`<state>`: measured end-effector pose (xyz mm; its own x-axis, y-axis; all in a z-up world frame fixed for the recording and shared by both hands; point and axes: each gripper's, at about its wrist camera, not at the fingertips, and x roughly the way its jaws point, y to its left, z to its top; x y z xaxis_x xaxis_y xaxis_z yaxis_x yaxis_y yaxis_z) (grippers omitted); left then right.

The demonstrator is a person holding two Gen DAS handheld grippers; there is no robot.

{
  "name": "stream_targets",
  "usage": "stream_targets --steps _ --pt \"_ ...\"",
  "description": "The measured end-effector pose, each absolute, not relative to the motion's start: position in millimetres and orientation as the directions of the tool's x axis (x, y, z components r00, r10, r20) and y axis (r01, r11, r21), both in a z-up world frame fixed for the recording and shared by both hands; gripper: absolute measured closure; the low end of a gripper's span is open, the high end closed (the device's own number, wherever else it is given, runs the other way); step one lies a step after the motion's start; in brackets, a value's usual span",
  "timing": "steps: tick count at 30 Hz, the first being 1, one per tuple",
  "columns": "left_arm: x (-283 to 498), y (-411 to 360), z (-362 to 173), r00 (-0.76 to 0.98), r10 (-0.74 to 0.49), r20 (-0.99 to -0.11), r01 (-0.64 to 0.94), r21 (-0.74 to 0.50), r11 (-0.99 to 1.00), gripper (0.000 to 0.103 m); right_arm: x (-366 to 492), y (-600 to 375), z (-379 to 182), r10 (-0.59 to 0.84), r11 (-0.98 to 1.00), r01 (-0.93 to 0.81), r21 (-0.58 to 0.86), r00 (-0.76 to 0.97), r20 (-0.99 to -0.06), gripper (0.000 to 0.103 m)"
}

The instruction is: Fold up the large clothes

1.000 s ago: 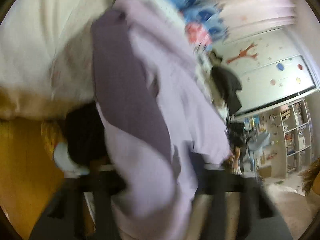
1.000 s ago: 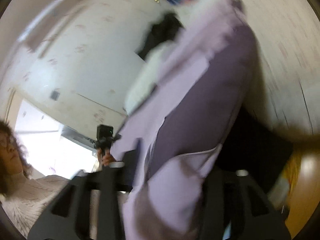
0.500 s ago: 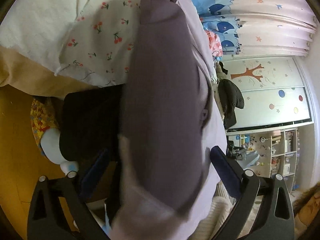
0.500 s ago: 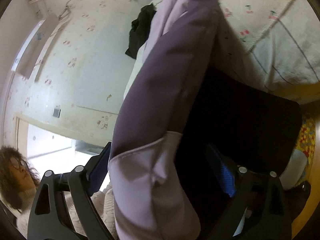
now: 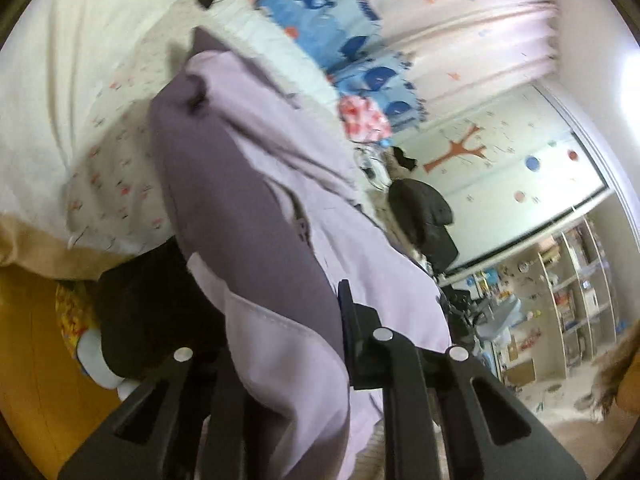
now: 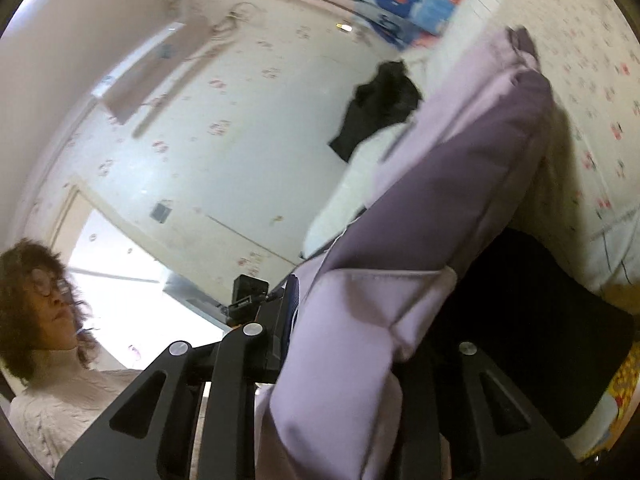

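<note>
A large two-tone garment, lilac with dark purple panels (image 5: 248, 208), hangs off the edge of a bed and runs toward both cameras. In the left wrist view my left gripper (image 5: 276, 320) is shut on its lilac hem, and the cloth bulges out between the black fingers (image 5: 360, 336). In the right wrist view the same garment (image 6: 440, 192) fills the middle. My right gripper (image 6: 360, 328) has its jaws closing, with the lilac fold pinched between them. Its blue-padded left finger (image 6: 290, 312) presses against the cloth. Its other finger is mostly hidden behind the cloth.
The bed has a cherry-print sheet (image 5: 112, 152) and a blue whale-print cover (image 5: 320, 12) at the far end. A black bundle (image 5: 148, 312) lies under the bed edge above an orange floor (image 5: 28, 360). A dark coat (image 5: 424, 216) and shelves (image 5: 568, 292) stand at the right. A person (image 6: 44, 292) is at the left.
Half a second ago both grippers stood wide open around the garment. Now both have closed on its lilac hem, and both have lifted a little with the cloth.
</note>
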<state>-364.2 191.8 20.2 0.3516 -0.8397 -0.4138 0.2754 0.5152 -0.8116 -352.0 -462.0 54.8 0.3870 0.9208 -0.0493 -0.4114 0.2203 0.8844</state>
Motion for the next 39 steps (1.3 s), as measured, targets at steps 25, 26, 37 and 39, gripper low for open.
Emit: stream_targets --steps 25,26,37,39 --pt "-312 237 24 0.489 -0.846 -0.212 0.226 -0.906 0.358 0.085 -323 -480 47 0.898 -0.004 -0.497 0.868 0.381 0.222 0.074" --pt "-307 235 30 0.497 -0.843 -0.207 0.23 -0.905 0.358 0.085 -319 -480 51 0.894 0.003 -0.501 0.866 0.388 0.221 0.074" --pt "-220 227 57 0.596 -0.779 -0.193 0.207 -0.901 0.382 0.085 -245 -496 96 0.855 0.082 -0.5 0.862 0.479 0.197 0.074" --pt "-207 227 52 0.602 -0.774 -0.199 0.197 -0.902 0.385 0.085 -235 -497 99 0.851 0.085 -0.491 0.867 0.488 0.193 0.074"
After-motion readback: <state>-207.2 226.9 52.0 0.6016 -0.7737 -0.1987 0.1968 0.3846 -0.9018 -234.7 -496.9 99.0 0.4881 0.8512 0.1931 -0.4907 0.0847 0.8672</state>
